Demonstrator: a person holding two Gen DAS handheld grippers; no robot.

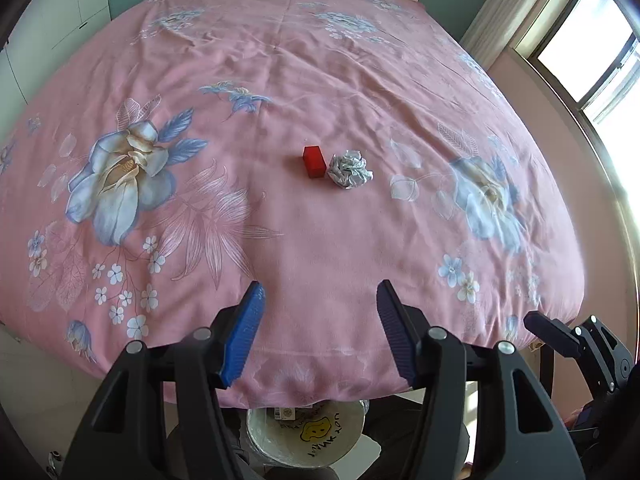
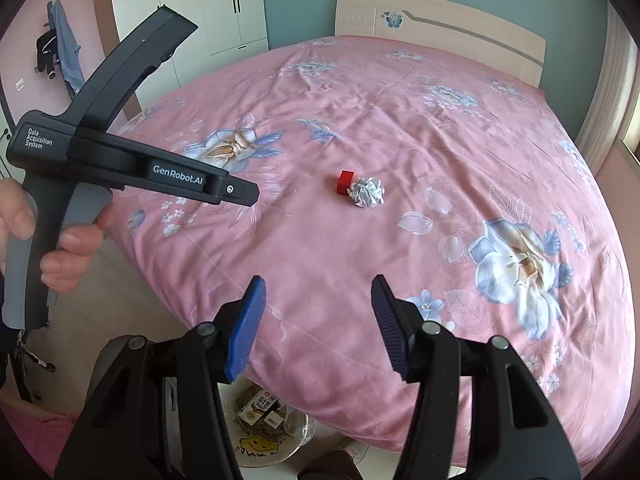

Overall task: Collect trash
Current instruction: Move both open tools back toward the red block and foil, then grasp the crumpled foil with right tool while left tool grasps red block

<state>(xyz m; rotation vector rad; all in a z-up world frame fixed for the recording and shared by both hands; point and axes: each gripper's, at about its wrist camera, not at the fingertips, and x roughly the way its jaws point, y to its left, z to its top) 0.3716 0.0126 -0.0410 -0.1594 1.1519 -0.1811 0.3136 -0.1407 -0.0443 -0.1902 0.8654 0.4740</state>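
Observation:
A crumpled silver-white paper ball point(image 1: 350, 169) lies on the pink flowered bedspread point(image 1: 320, 80), touching a small red box point(image 1: 313, 161) on its left. Both show in the right wrist view too: the ball point(image 2: 367, 193) and the red box point(image 2: 345, 181). My left gripper point(image 1: 320, 304) is open and empty, held over the bed's near edge, well short of the ball. My right gripper point(image 2: 318, 298) is open and empty, also over the near edge. A white trash bin point(image 1: 306, 432) with a yellow face sits on the floor below the bed edge; it holds packaging in the right wrist view point(image 2: 264, 420).
The left gripper's body point(image 2: 132, 160), held in a hand, fills the left of the right wrist view. The right gripper's finger point(image 1: 556, 334) shows at the lower right of the left wrist view. A headboard point(image 2: 440, 20), wardrobe point(image 2: 208, 8) and window point(image 1: 592, 52) surround the bed.

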